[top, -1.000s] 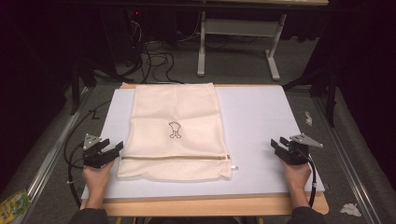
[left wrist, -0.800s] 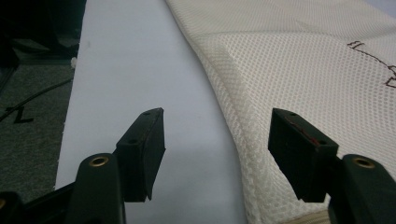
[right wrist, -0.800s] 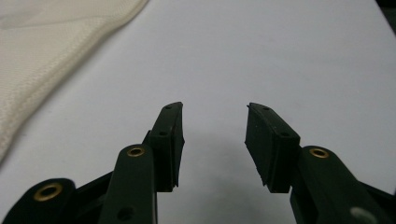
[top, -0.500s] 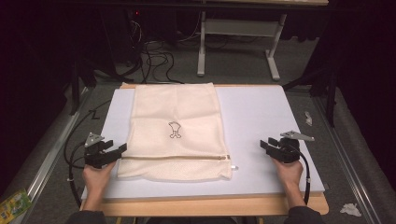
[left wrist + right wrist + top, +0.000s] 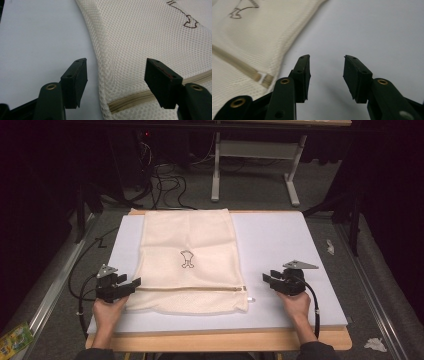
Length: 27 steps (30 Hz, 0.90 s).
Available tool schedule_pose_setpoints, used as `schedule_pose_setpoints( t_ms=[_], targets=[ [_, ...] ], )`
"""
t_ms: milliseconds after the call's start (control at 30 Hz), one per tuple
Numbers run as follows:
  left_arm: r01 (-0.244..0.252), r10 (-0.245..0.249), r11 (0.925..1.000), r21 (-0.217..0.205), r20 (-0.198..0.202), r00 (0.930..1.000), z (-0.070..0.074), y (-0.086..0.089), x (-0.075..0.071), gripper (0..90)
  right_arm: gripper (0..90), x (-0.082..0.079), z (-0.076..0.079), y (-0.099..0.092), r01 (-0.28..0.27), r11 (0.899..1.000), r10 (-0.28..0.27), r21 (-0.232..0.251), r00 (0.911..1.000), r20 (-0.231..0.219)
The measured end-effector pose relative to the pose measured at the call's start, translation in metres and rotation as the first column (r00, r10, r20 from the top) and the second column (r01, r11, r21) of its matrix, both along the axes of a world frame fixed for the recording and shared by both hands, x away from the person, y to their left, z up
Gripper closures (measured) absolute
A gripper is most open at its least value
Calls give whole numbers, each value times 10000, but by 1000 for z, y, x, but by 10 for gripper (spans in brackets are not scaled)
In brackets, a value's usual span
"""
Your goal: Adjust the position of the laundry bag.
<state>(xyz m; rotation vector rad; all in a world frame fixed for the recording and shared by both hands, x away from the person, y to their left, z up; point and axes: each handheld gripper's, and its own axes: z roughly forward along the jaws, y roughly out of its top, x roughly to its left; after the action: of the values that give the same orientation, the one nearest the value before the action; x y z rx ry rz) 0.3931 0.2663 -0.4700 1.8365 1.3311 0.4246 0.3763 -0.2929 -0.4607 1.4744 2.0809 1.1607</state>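
Mesh bag point(image 5: 187, 262) lies flat on the tabletop point(image 5: 280, 245). Left gripper point(image 5: 131, 285) gapes astride its edge, pads clear. Right gripper point(image 5: 266, 280), jaws parted and just narrowing, holds nothing.

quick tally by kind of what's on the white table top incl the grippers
mesh bag: 1 (cream, zipper across its near end, small drawn mark in the middle)
grippers: 2, left gripper at the bag's left edge, right gripper off its right side, both open
total: 3
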Motion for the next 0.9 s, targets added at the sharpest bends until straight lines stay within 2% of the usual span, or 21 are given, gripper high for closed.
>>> schedule_pose_setpoints(
  t_ms=[167,233,300,333,400,533,567,633,700,767,900],
  targets=[
    [-17,18,10000,94,-91,10000,-1,-1,-1,351,610,6,-4,24,-877,9961,879,70,9953,-403],
    [-79,79,10000,32,-149,9999,-1,0,-1,351,608,7,-2,30,-1000,9949,1004,98,9940,-426],
    [1,2,9999,142,-262,9997,-2,-1,1,351,601,9,0,35,-1057,9944,1058,40,9935,-423],
    [51,-39,9989,463,-263,9996,-2,-4,3,352,596,9,1,36,-1100,9939,1101,40,9930,-428],
    [28,-17,9987,514,-218,9998,-1,-5,3,352,583,11,3,40,-945,9954,939,-148,9948,-392],
    [7,0,9994,335,-213,9998,-1,-7,6,391,552,13,4,47,-1028,9945,1020,-189,9940,-405],
    [104,-91,9993,353,-376,9993,-2,-9,7,395,552,14,3,53,-1114,9936,1102,-192,9924,-554],
    [160,-141,9989,441,-441,9989,-2,-10,7,405,551,15,2,56,-1252,9920,1239,-165,9902,-651],
    [209,-178,9982,557,-559,9983,-2,-11,8,420,555,19,0,63,-1479,9889,1454,-166,9840,-1032],
    [191,-151,9982,571,-693,9975,-1,-11,10,423,554,20,0,65,-1503,9886,1478,-130,9824,-1142],
    [64,6,9968,795,-879,9961,1,-13,12,427,553,30,-1,72,-1559,9876,1505,-156,9718,-1816]
  ],
)
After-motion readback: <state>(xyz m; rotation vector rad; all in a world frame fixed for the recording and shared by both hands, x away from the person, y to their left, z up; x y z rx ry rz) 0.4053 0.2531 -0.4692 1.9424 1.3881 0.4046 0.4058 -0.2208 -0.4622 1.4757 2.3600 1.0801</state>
